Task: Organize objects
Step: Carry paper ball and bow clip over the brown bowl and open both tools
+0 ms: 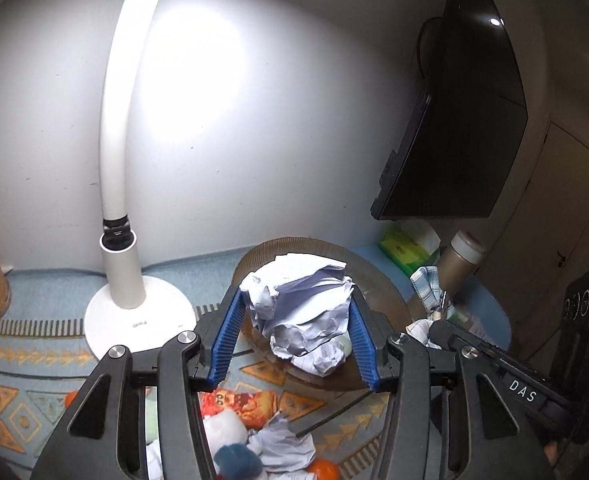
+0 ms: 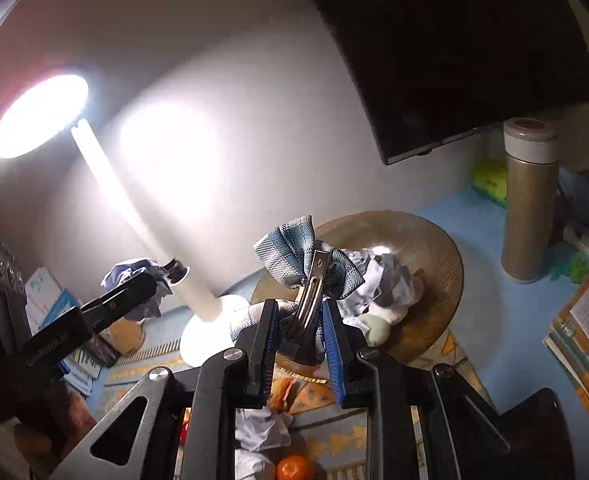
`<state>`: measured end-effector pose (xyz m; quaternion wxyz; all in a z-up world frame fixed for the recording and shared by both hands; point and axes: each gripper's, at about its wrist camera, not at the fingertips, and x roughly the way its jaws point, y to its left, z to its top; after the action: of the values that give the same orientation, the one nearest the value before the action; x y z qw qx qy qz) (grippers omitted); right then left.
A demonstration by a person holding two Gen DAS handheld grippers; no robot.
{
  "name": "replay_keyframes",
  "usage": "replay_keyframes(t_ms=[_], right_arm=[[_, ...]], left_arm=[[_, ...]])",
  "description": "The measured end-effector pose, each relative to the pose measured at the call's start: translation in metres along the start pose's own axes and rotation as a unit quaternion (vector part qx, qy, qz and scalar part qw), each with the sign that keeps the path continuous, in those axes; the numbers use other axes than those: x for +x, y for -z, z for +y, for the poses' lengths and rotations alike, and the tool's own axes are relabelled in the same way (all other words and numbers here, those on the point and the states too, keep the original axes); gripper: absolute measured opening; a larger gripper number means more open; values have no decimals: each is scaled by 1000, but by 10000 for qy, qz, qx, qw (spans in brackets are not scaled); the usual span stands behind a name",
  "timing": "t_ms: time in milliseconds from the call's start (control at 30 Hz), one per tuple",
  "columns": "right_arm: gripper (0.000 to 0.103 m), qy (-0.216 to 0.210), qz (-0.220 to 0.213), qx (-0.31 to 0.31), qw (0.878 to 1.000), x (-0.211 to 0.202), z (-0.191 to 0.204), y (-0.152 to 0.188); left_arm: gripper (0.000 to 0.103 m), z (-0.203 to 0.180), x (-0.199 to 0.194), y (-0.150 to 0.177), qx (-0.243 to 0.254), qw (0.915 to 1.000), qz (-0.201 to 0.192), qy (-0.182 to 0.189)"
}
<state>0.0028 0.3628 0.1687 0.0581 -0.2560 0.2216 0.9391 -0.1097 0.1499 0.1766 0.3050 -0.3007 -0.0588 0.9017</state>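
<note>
My left gripper (image 1: 294, 300) is shut on a crumpled ball of white paper (image 1: 302, 304) and holds it above a round brown woven basket (image 1: 326, 246). It also shows at the left of the right wrist view (image 2: 134, 284). My right gripper (image 2: 299, 312) is shut on a blue plaid bow hair clip (image 2: 308, 268) with a metal clasp, held in front of the basket (image 2: 426, 240). The basket holds crumpled paper (image 2: 390, 276) and a pale soft item (image 2: 376, 326). The bow also shows in the left wrist view (image 1: 428, 284).
A white desk lamp (image 1: 114, 160) stands at the left, lit. A dark monitor (image 1: 454, 120) hangs at the right. A gold thermos (image 2: 528, 204), a green tissue pack (image 2: 490, 182) and books (image 2: 586, 320) stand nearby. Loose paper (image 1: 282, 448), an orange (image 2: 294, 468) and toys lie on the patterned mat below.
</note>
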Motion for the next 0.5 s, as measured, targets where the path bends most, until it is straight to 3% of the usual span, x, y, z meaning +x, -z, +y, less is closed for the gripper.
replay_keyframes(t_ms=[100, 133, 167, 200, 333, 500], right_arm=[[26, 166, 86, 119, 9998, 26, -12, -17], [35, 216, 179, 141, 9995, 36, -15, -20], [50, 278, 253, 188, 9991, 46, -20, -22], [55, 397, 336, 256, 9983, 54, -25, -23], [56, 404, 525, 559, 9962, 57, -39, -10], [56, 377, 511, -110, 9979, 31, -14, 13]], left_arm=[[56, -8, 35, -7, 58, 9999, 48, -96], [63, -10, 48, -7, 68, 9997, 67, -224], [83, -11, 60, -6, 50, 9993, 120, -337], [92, -10, 72, -4, 32, 9991, 230, -365], [94, 1, 76, 11, -163, 9987, 453, -151], [94, 13, 14, 28, -114, 9996, 124, -221]])
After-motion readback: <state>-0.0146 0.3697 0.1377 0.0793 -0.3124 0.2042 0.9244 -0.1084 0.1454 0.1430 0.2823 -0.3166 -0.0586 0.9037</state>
